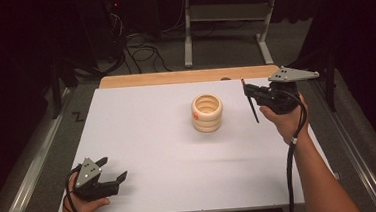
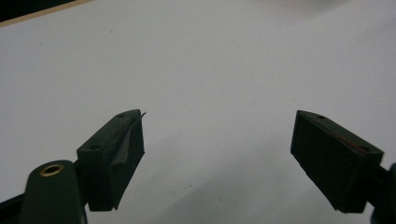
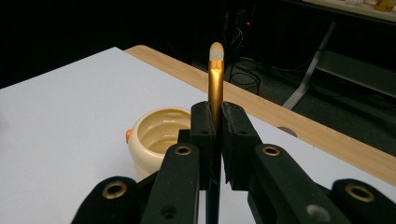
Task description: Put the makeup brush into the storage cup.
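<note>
A cream ribbed cup (image 1: pixel 207 113) stands upright near the middle of the white table top (image 1: pixel 153 138). It appears again, with an orange spot on its side, in the right gripper view (image 3: pixel 156 133). My right gripper (image 1: pixel 250 94) hovers to the right of the cup, shut on a slim dark pen (image 1: pixel 250 104) that hangs almost upright above the board. In the right gripper view the pen (image 3: pixel 216 81) shows a gold band and a pale rounded tip above the closed jaws of the right gripper (image 3: pixel 218 119). My left gripper (image 1: pixel 114 169) rests at the near left corner, open and holding nothing (image 2: pixel 217 126).
A wooden strip (image 1: pixel 174 77) runs along the table's far edge. Beyond it stand a grey metal frame (image 1: pixel 187 41) and loose cables (image 1: pixel 142 54) on the floor. A metal rail (image 1: pixel 30 167) borders the left side.
</note>
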The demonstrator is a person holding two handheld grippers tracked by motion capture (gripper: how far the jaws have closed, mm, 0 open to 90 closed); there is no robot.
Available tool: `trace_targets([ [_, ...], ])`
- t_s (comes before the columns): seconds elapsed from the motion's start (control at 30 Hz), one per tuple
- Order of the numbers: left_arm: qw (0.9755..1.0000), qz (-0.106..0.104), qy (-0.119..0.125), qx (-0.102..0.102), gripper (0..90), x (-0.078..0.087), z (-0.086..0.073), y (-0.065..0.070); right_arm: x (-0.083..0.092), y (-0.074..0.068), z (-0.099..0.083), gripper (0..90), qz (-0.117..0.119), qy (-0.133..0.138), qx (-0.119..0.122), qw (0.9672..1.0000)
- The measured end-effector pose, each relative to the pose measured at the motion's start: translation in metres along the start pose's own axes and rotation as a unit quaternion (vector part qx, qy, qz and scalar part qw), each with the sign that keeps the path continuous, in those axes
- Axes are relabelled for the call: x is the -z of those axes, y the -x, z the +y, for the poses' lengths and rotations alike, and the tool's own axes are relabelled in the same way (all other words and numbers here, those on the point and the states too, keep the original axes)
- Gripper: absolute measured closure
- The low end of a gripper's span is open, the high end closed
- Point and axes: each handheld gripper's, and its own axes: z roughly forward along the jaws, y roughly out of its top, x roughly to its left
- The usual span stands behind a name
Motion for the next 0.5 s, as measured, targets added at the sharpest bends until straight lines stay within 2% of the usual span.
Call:
trace_targets([
  [0.2, 1.0000, -0.001, 0.002, 0.001, 18.3, 0.000, 0.000, 0.000, -0.006, -0.001, 0.004, 85.0, 0.000, 0.007, -0.003, 1.0000],
  [0.33, 1.0000, -0.002, 0.004, -0.001, 18.3, 0.001, 0.000, 0.000, -0.011, -0.001, 0.008, 85.0, 0.011, 0.020, -0.006, 0.9997],
  [0.5, 1.0000, -0.001, 0.003, -0.001, 18.3, 0.001, 0.000, 0.000, -0.018, -0.003, 0.013, 85.0, 0.012, 0.025, -0.002, 0.9996],
])
